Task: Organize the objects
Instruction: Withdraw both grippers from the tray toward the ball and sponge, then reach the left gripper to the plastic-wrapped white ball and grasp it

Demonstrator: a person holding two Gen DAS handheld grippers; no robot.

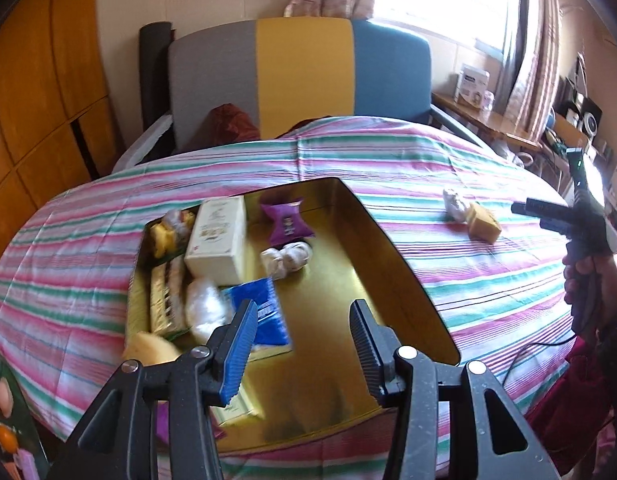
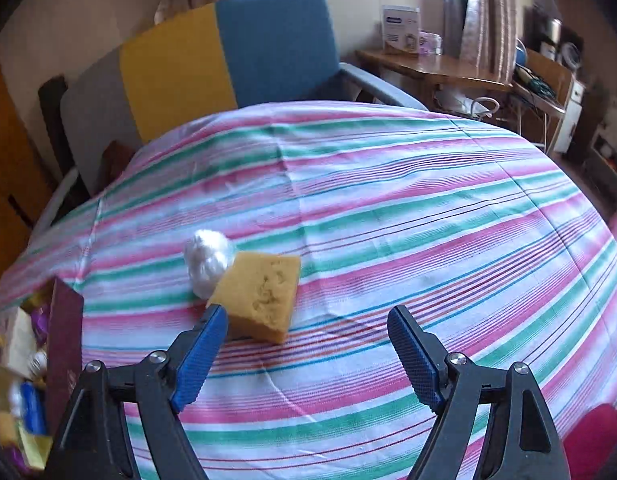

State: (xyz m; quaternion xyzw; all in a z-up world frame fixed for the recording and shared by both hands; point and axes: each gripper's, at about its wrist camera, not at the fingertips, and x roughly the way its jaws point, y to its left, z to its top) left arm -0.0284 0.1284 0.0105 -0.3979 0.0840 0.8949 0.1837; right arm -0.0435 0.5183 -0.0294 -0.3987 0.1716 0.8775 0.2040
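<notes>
Empty left claw [image 1: 304, 344] over gold tin [image 1: 388, 248] of packets.

A yellow sponge block [image 2: 260, 294] lies flat on the striped tablecloth [image 2: 388, 200], touching a crumpled white plastic wad [image 2: 207, 261] at its far-left corner. Toward the cloth's left edge, a gold-lined box [image 1: 388, 256] holds a cream carton [image 1: 218, 240], purple packet [image 1: 285, 222], blue packet [image 1: 264, 312] and more wads.

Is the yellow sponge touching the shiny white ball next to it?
Touching. In the right wrist view, the sponge has its far corner pressed against the white ball, with no striped cloth showing between.
</notes>
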